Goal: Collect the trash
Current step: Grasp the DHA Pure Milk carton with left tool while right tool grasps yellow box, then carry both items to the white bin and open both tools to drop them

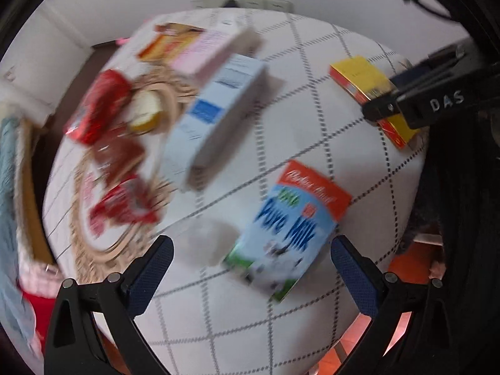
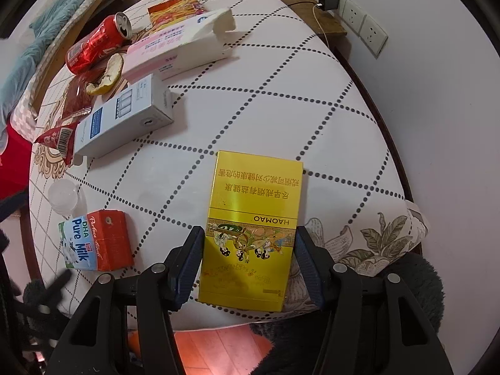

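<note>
In the left wrist view, which is blurred, the left gripper (image 1: 251,265) is seen spread wide with nothing held. A milk carton (image 1: 289,232) lies on the table (image 1: 312,62) just ahead, toward 1 o'clock. A blue box (image 1: 215,115) lies at 11 o'clock, a red can (image 1: 100,109) further left.

In the right wrist view, the right gripper (image 2: 248,259) is seen with its pads (image 2: 190,262) against both sides of a yellow box (image 2: 253,218) (lying flat by the table's near edge). The milk carton (image 2: 97,240) and a clear cup (image 2: 62,195) are found at 9 o'clock, with the can (image 2: 97,42), a peel (image 2: 107,75) and a pink box (image 2: 178,47) at 11 o'clock.
</note>
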Demonstrator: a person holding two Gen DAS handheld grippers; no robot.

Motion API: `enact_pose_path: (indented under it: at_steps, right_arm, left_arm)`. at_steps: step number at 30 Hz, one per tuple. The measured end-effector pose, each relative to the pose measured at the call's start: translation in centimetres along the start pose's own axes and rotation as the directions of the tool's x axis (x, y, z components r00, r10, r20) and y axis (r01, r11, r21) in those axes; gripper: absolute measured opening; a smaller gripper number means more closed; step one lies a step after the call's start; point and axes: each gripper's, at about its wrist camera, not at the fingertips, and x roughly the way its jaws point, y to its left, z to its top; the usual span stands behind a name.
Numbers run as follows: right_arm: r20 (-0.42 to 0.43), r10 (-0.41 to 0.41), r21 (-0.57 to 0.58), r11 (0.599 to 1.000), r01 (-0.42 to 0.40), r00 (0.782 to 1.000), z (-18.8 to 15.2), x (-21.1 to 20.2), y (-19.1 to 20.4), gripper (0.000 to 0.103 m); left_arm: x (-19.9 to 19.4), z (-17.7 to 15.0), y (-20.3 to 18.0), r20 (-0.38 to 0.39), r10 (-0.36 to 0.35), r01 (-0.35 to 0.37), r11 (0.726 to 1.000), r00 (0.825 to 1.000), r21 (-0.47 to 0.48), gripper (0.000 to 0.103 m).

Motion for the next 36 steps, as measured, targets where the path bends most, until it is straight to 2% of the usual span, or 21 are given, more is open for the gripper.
enact_pose_path:
  at_steps: [2, 3, 4, 5, 6, 9, 11, 13, 17, 19, 21, 24, 25, 27, 30, 33, 36]
  right_arm:
    - [0.000, 0.009, 0.010, 1.000, -0.009, 1.000, -0.2, -0.1, -0.6, 0.060]
    - [-0.002, 0.017, 0.017, 1.000, -0.017, 1.000, 0.0, 0.5, -0.9, 0.060]
    - [-0.002, 0.021, 0.021, 1.000, -0.021, 1.000, -0.1, 0.5, -1.3, 0.060]
    - [-0.005, 0.025, 0.025, 0.999, -0.024, 1.000, -0.2, 0.4, -1.2, 0.060]
    - [-0.006, 0.026, 0.027, 0.999, -0.026, 1.000, -0.4, 0.2, -1.0, 0.060]
    - [-0.009, 0.029, 0.033, 0.999, -0.029, 1.000, -0.2, 0.2, -1.0, 0.060]
    - [-0.004, 0.016, 0.033, 0.999, -0.016, 1.000, 0.2, -0.1, -1.1, 0.060]
    - [-0.005, 0.014, 0.041, 0.999, -0.014, 1.000, 0.3, 0.0, -1.2, 0.060]
    - [-0.004, -0.008, 0.044, 0.999, 0.008, 1.000, 0.7, 0.2, -0.7, 0.065]
    - [-0.001, -0.041, 0.024, 0.999, 0.041, 0.999, 0.8, 0.4, 0.1, 0.068]
    - [0.006, -0.077, 0.005, 0.997, 0.077, 0.997, 0.8, 0.6, 0.7, 0.068]
    - [0.043, -0.142, -0.049, 0.988, 0.144, 0.989, 0.0, 0.7, 2.1, 0.066]
    - [0.062, -0.140, -0.056, 0.988, 0.144, 0.988, -0.2, 0.6, 2.3, 0.062]
    - [0.075, -0.142, -0.073, 0.986, 0.147, 0.987, -0.5, 0.5, 2.7, 0.060]
    - [0.070, -0.104, -0.055, 0.993, 0.108, 0.992, -0.6, 0.1, 2.7, 0.060]
    - [0.131, -0.076, -0.078, 0.993, 0.086, 0.989, -1.2, -1.6, 3.7, 0.060]
    - [0.182, -0.042, -0.111, 0.992, 0.063, 0.982, -2.0, -3.8, 5.1, 0.060]
  left_arm:
    - [0.8, 0.5, -0.6, -0.015, -0.037, 0.037, 0.999, 0.999, 0.024, 0.097]
    - [1.1, 0.8, -0.9, -0.024, -0.044, 0.044, 0.999, 0.999, 0.029, 0.087]
    - [1.5, 1.0, -1.1, -0.034, -0.046, 0.047, 0.999, 0.998, 0.028, 0.071]
    - [1.9, 1.2, -1.2, -0.050, -0.047, 0.048, 0.999, 0.998, 0.021, 0.064]
    - [1.8, 1.3, -1.1, -0.047, -0.058, 0.058, 0.998, 0.997, 0.002, 0.061]
    - [0.9, 1.4, 0.3, -0.041, -0.052, 0.047, 0.990, 0.998, -0.130, 0.060]
    - [0.7, 0.9, 1.5, -0.068, -0.058, 0.038, 0.964, 0.996, -0.265, 0.060]
    - [0.6, 0.4, 2.2, -0.064, -0.066, 0.039, 0.934, 0.996, -0.356, 0.060]
    - [0.9, -0.2, 2.7, -0.058, -0.030, 0.006, 0.925, 0.998, -0.380, 0.063]
    - [0.9, 0.1, 2.6, -0.055, -0.038, 0.014, 0.919, 0.998, -0.395, 0.058]
    - [0.5, 0.0, 2.4, -0.037, -0.016, -0.001, 0.913, 0.999, -0.407, 0.057]
    - [-0.4, -0.1, 1.3, -0.017, 0.008, -0.014, 0.909, 1.000, -0.416, 0.055]
    - [-0.9, -0.3, 1.2, -0.010, 0.016, -0.019, 0.906, 1.000, -0.423, 0.055]
    - [-2.5, -1.2, 0.4, 0.004, 0.043, -0.037, 0.894, 0.999, -0.446, 0.055]
    - [-6.0, -2.4, 0.0, 0.040, 0.089, -0.057, 0.866, 0.995, -0.497, 0.054]
    - [-9.8, -4.0, 0.3, 0.090, 0.142, -0.068, 0.826, 0.986, -0.559, 0.054]
    - [-10.8, -4.8, 2.3, 0.118, 0.199, -0.086, 0.786, 0.973, -0.612, 0.054]
